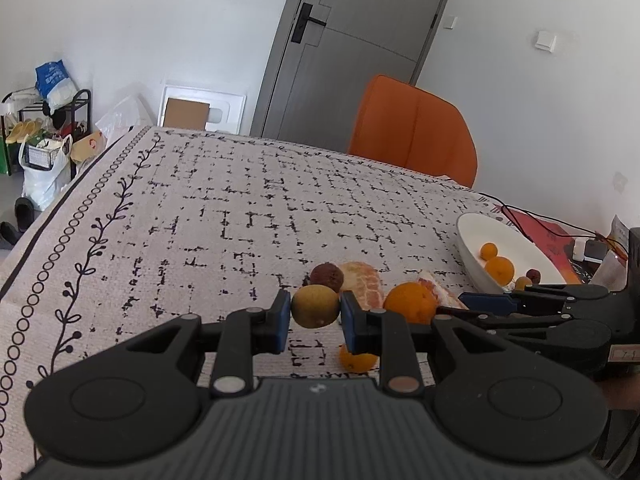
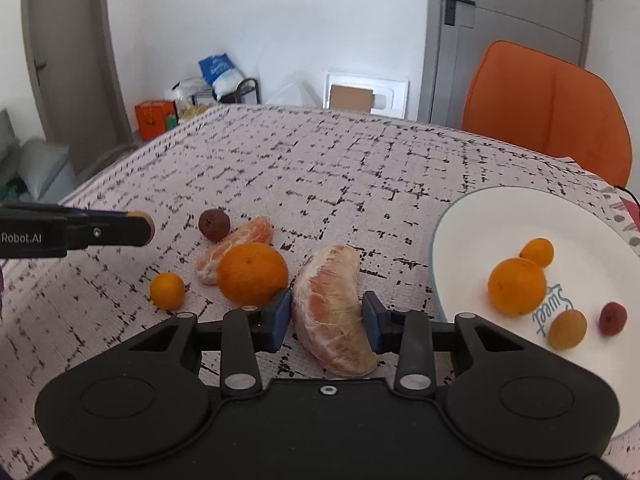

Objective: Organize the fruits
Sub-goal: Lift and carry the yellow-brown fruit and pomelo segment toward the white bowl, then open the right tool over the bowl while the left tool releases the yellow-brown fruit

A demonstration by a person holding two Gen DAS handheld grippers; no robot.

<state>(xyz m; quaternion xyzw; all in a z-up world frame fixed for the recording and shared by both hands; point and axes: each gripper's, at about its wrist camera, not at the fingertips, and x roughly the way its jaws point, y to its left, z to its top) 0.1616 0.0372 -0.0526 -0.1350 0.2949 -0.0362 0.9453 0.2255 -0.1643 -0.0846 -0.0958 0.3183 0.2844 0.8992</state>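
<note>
My left gripper [image 1: 315, 312] is shut on a small yellow-brown fruit [image 1: 315, 306] and holds it above the tablecloth. It shows from the side in the right wrist view [image 2: 149, 227]. My right gripper [image 2: 326, 312] is open, its fingers on either side of a large peeled grapefruit wedge [image 2: 332, 312] lying on the cloth. On the cloth lie an orange [image 2: 252, 274], a kumquat [image 2: 167, 290], a peeled citrus piece [image 2: 240, 240] and a dark red fruit [image 2: 214, 225]. A white plate [image 2: 460, 232] at right holds several small fruits.
An orange chair [image 2: 548, 108] stands behind the table's far edge. A red item with cables [image 1: 548, 236] lies past the plate. The patterned tablecloth [image 1: 240, 208] stretches to the left and back. A grey door [image 1: 352, 48] is behind.
</note>
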